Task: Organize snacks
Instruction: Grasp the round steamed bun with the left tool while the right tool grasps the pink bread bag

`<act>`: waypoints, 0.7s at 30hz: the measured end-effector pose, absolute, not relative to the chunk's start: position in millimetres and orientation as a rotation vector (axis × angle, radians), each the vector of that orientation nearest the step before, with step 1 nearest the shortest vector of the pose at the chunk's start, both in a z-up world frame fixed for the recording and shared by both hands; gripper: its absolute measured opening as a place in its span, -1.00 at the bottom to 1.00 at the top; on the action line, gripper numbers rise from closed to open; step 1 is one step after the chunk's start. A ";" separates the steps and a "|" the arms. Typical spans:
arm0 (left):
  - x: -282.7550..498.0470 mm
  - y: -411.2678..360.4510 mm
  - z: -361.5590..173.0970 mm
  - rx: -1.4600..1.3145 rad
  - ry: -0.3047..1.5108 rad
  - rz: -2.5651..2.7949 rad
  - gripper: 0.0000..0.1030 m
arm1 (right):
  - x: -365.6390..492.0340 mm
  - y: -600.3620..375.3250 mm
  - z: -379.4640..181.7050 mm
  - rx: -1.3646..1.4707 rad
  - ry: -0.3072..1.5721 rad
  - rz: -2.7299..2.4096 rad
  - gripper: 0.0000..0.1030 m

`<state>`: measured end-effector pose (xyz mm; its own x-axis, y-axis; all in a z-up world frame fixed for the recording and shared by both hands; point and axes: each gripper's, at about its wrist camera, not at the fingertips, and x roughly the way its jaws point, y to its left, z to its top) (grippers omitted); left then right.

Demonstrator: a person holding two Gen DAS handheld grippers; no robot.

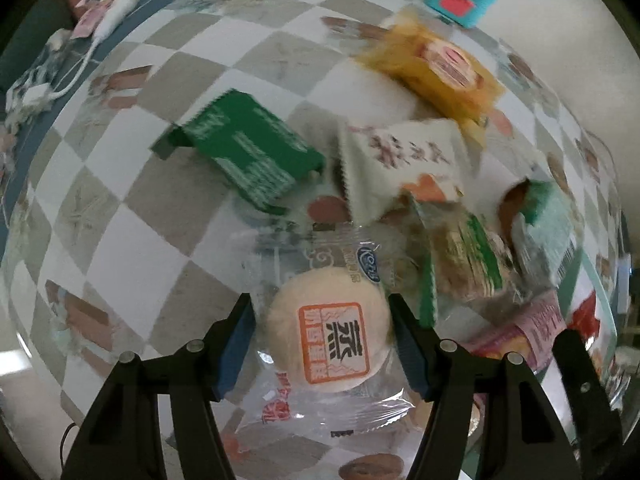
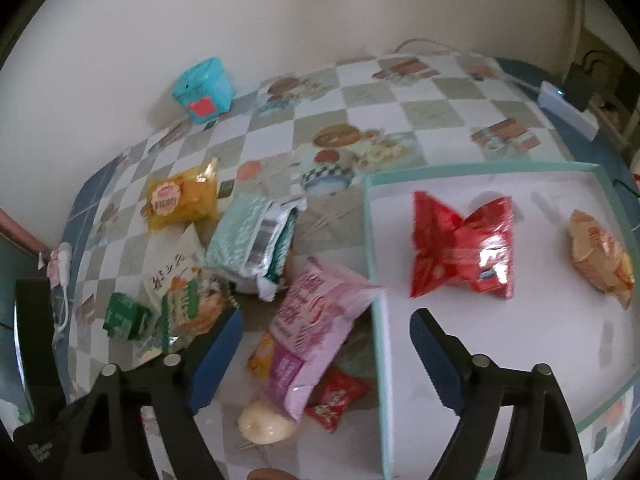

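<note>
My left gripper is open, its fingers on either side of a round pale pastry in a clear wrapper on the checkered tablecloth. Beyond it lie a green packet, a white packet, a yellow packet and green-striped biscuit packs. My right gripper is open and empty above a pink bag, beside the teal-rimmed white tray. The tray holds a red bag and an orange-tan packet.
A teal tin stands by the wall at the table's back. A small red packet and a pale bun lie near the tray's left wall. A white cable and device lie at the far left edge.
</note>
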<state>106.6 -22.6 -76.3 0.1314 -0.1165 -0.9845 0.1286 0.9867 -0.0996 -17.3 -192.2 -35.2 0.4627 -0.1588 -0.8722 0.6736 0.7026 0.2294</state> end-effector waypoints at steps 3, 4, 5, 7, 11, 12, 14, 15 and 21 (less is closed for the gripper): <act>110.8 -15.7 -76.8 -0.001 1.429 -0.162 0.31 | -12.2 -187.5 -38.4 0.618 0.976 -0.536 0.55; 113.1 -13.0 -77.8 -0.007 1.432 -0.160 0.31 | -10.3 -185.9 -39.3 0.615 0.982 -0.533 0.54; 113.9 -8.3 -76.8 -0.009 1.432 -0.161 0.31 | -9.2 -184.7 -40.5 0.611 0.988 -0.533 0.53; 115.3 -8.6 -77.3 -0.009 1.433 -0.162 0.31 | -6.0 -182.8 -43.2 0.604 1.002 -0.536 0.49; 115.7 -10.0 -77.9 -0.007 1.432 -0.162 0.31 | -1.2 -181.4 -44.6 0.569 1.013 -0.565 0.47; 114.7 -11.4 -78.2 -0.006 1.431 -0.162 0.31 | -0.4 -181.0 -44.4 0.563 1.016 -0.570 0.46; 114.6 -13.6 -79.1 -0.005 1.430 -0.160 0.31 | 1.7 -177.8 -43.7 0.544 1.026 -0.570 0.43; 115.9 -12.5 -78.8 -0.006 1.431 -0.159 0.31 | 2.4 -176.5 -43.2 0.547 1.031 -0.556 0.39; 116.2 -13.6 -81.7 -0.015 1.431 -0.159 0.31 | 7.2 -172.3 -47.6 0.528 1.060 -0.548 0.37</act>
<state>116.2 -13.6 -81.7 0.1308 -0.1186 -0.9843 0.1002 0.9893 -0.1059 7.2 -172.3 -47.6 0.3833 -0.1628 -0.9092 0.6477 0.7492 0.1389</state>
